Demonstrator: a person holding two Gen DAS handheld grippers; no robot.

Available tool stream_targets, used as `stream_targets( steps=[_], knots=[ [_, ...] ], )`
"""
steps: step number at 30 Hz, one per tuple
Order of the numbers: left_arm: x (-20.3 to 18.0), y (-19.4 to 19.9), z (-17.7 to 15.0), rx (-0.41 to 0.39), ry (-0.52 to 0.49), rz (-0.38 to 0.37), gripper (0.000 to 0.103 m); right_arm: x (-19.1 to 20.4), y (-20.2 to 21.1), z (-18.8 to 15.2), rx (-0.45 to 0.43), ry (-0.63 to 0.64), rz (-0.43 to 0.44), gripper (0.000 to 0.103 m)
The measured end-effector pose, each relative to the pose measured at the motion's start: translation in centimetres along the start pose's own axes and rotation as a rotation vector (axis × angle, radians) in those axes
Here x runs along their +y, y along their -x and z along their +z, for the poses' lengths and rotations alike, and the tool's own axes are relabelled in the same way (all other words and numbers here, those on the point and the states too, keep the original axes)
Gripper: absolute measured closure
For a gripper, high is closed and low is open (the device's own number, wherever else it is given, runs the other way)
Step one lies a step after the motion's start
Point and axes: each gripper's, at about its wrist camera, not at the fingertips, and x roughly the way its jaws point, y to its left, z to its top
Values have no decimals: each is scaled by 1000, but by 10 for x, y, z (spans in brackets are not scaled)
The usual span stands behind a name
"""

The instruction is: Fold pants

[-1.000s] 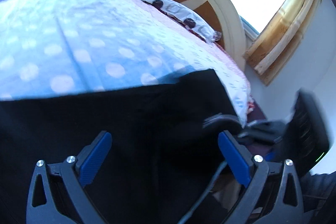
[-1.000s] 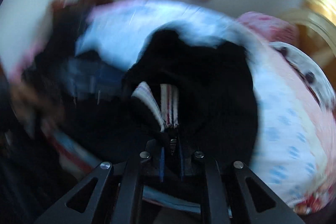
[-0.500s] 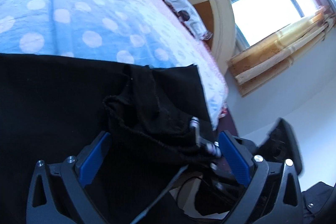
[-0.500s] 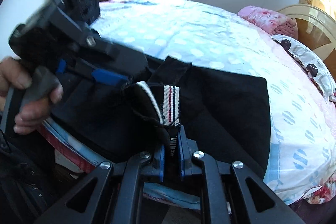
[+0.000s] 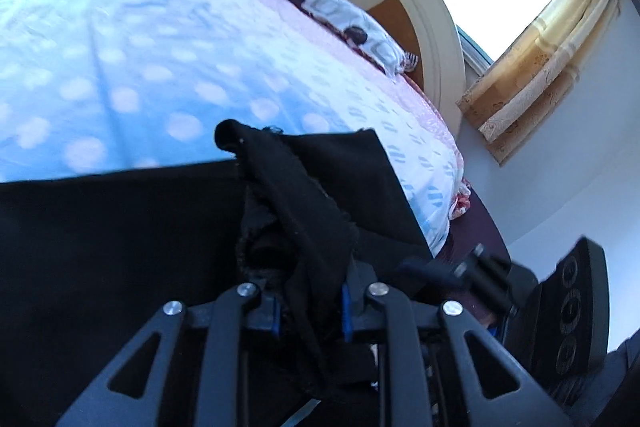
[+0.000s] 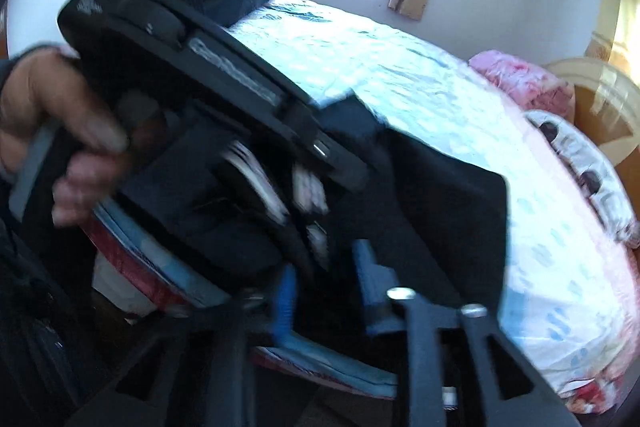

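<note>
Handoff step: left gripper [image 5: 308, 315] is closing, its jaws clamping a bunched fold of the black pants [image 5: 120, 227] lying on the bed's [image 5: 120, 67] near edge, while right gripper [image 6: 328, 287] is opening, its jaws parting off the cloth; next, judged: right needs 1 fresh grip on another edge.

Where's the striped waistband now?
In the right wrist view, left of centre: the striped waistband sits beside the left gripper, just beyond the right gripper, whose jaws are opening.
</note>
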Motion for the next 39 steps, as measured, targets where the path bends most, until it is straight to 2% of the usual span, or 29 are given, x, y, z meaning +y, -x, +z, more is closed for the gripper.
stream_targets(
  steps=[2,5,8,16,19,21,23,24,25,27,28,29,32,34,37,39],
  knots=[
    [10,16,-1,-11,-4,21,81,-6,9,-1,-38,-47,20,41],
    [22,37,-6,-25,-32,100,81,-22,14,0,-70,-155,66,38],
    [38,56,-15,-37,-18,146,81,-28,3,1,-32,-199,57,38],
    [82,83,-41,-43,94,216,81,-21,-10,5,-2,-173,84,38],
    [91,77,-48,-17,121,202,81,-21,-19,5,13,-157,127,38],
    [98,69,-51,-1,122,250,76,-15,-37,4,77,-130,129,38],
    [105,71,-53,-4,151,223,75,-2,-57,1,158,-101,113,37],
    [105,72,-53,-3,152,219,73,1,-58,1,158,-85,102,37],
    [103,74,-53,-1,148,219,69,3,-56,2,145,-71,92,37],
    [97,83,-55,-16,127,260,53,0,-52,4,155,-69,112,36],
    [93,93,-56,-43,100,309,35,-1,-48,4,156,-75,120,36],
    [90,100,-57,-68,81,342,23,-7,-43,5,152,-94,127,36],
    [78,119,-56,-155,-11,467,14,-19,-29,11,127,-140,133,36],
    [73,120,-51,-185,-43,495,11,-30,-27,20,91,-173,142,36],
    [74,94,-45,-113,-48,525,10,-35,-40,34,63,-222,203,35],
    [80,76,-49,-63,-63,561,10,-35,-73,34,151,-244,234,33]
  ],
)
